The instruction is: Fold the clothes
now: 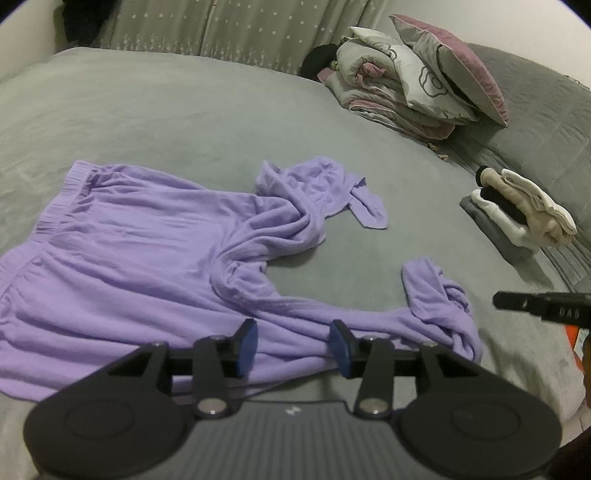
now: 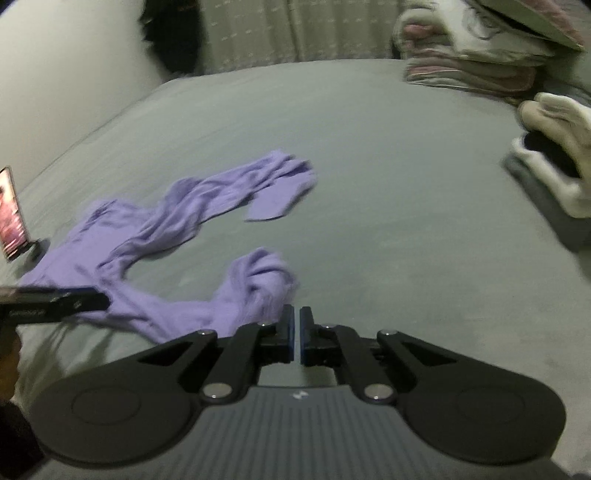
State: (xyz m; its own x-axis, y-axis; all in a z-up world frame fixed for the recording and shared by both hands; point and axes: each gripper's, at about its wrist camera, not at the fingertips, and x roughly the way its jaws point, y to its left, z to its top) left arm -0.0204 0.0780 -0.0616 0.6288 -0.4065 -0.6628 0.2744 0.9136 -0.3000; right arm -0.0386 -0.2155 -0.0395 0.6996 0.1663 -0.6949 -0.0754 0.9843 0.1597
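A lilac pair of trousers (image 1: 140, 251) lies crumpled on the grey bed (image 1: 184, 110), waistband at the left, both legs twisted toward the right. My left gripper (image 1: 293, 345) is open and empty, just above the near leg's fabric. My right gripper (image 2: 296, 332) is shut with nothing between its pads, just right of the bunched end of the near leg (image 2: 258, 280). The far leg (image 2: 236, 192) lies beyond it. The right gripper's finger shows at the right edge of the left wrist view (image 1: 539, 304); the left gripper's finger shows at the left edge of the right wrist view (image 2: 55, 306).
A stack of folded bedding and pillows (image 1: 417, 81) sits at the far right of the bed. A small pile of folded clothes (image 1: 517, 210) lies nearer on the right. A lit phone (image 2: 13, 214) stands propped at the bed's left edge. A curtain (image 1: 221, 29) hangs behind.
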